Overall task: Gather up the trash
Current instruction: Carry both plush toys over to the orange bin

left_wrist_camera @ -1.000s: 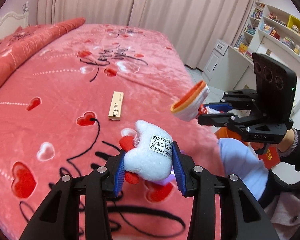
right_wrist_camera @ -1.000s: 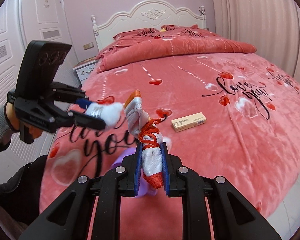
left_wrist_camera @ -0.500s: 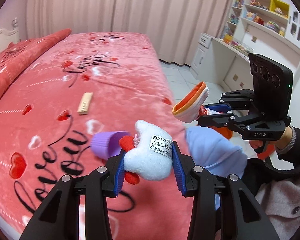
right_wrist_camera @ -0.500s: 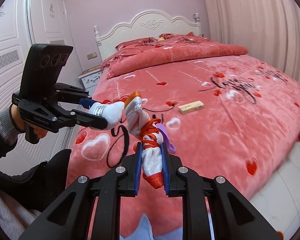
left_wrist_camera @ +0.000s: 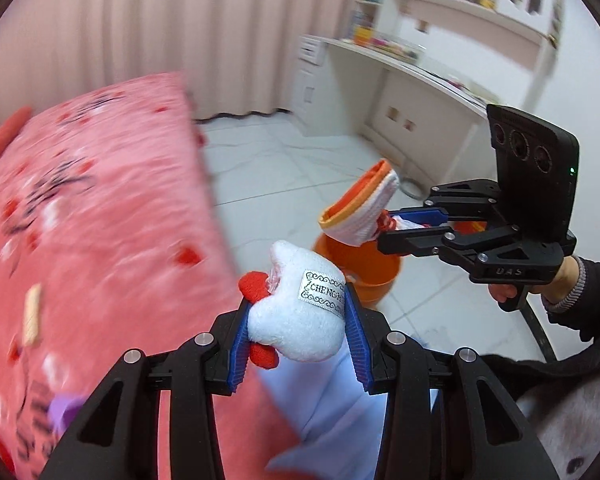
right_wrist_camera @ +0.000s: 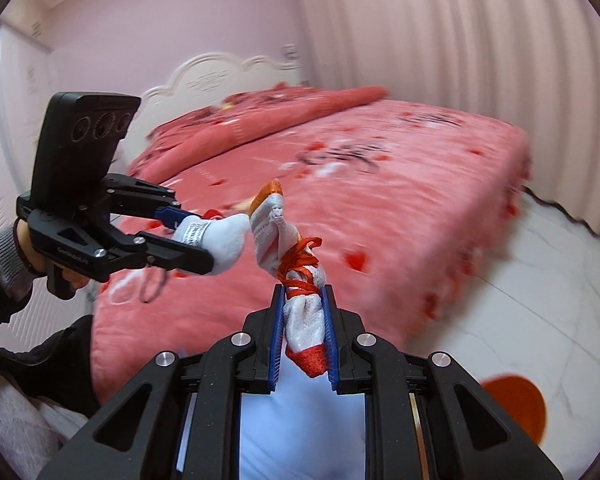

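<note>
Left tool (left_wrist_camera: pixel 296 334) clamps a fluffy white plush toy (left_wrist_camera: pixel 300 320) with red patches. Right tool (right_wrist_camera: pixel 303 334) pinches a knitted white sock (right_wrist_camera: pixel 296 280) wound with red cord, above the round orange bucket (left_wrist_camera: pixel 364 272).

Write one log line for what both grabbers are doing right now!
left gripper: shut on plush toy | right gripper: shut on sock | orange bin: on floor

We are clamping a white sock tied with red string (right_wrist_camera: pixel 300 312) between the blue pads of our right gripper (right_wrist_camera: pixel 302 340). At left, our left gripper (right_wrist_camera: pixel 188 236) is pinching a white plush toy (right_wrist_camera: pixel 220 240) above the pink bed (right_wrist_camera: pixel 380 208). An orange bin (right_wrist_camera: pixel 516 404) is sitting at lower right on the white floor.
</note>
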The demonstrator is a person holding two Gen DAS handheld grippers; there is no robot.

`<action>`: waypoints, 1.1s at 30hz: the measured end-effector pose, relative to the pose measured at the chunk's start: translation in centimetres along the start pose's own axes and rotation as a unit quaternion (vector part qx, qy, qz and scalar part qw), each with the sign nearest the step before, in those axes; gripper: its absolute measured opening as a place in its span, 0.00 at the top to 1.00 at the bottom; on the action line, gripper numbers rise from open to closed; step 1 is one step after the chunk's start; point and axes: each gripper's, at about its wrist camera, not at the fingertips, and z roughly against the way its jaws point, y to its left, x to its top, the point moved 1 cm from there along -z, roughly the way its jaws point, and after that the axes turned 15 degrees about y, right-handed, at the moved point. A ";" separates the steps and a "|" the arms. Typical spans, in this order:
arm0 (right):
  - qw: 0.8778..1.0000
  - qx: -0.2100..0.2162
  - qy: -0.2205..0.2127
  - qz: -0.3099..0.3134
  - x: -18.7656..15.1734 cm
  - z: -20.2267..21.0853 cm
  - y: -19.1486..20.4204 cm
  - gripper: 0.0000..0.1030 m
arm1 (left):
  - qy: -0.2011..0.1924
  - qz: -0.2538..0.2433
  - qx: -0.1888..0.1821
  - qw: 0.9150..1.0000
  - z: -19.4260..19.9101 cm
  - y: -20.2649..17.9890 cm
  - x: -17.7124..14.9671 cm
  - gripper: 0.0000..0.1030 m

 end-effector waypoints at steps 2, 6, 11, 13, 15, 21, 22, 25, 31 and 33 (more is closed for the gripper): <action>0.999 -0.019 -0.004 -0.027 -1.5 1.5 -2.5 0.82 | 0.005 -0.019 -0.013 1.000 -1.4 -1.3 1.8 0.58; 0.996 -0.049 -0.007 -0.076 -4.2 3.8 -7.3 0.82 | 0.020 -0.060 -0.044 0.997 -5.0 -3.9 5.9 0.58; 0.989 -0.079 -0.009 -0.126 -7.3 5.9 -12.3 0.82 | 0.040 -0.097 -0.079 0.991 -9.4 -6.8 9.9 0.58; 0.986 -0.090 -0.006 -0.141 -8.4 6.2 -14.1 0.82 | 0.045 -0.105 -0.090 0.989 -10.7 -7.5 10.8 0.58; 0.982 -0.097 -0.004 -0.163 -9.7 6.3 -16.1 0.82 | 0.051 -0.110 -0.101 0.988 -12.1 -8.2 11.8 0.58; 0.972 -0.106 0.003 -0.211 -12.8 6.0 -20.5 0.82 | 0.079 -0.125 -0.122 0.981 -16.1 -9.6 13.8 0.58; 0.970 -0.106 0.004 -0.219 -13.1 5.8 -21.2 0.82 | 0.084 -0.126 -0.125 0.981 -16.6 -9.8 14.0 0.58; 0.966 -0.108 0.009 -0.234 -14.1 5.3 -22.7 0.82 | 0.093 -0.126 -0.135 0.978 -18.1 -10.3 14.7 0.58; 0.960 -0.106 0.023 -0.259 -15.1 3.2 -25.5 0.82 | 0.116 -0.127 -0.137 0.976 -20.7 -10.3 15.9 0.57; 0.959 -0.105 0.027 -0.262 -15.2 2.5 -26.1 0.82 | 0.120 -0.124 -0.137 0.975 -21.4 -10.2 16.1 0.57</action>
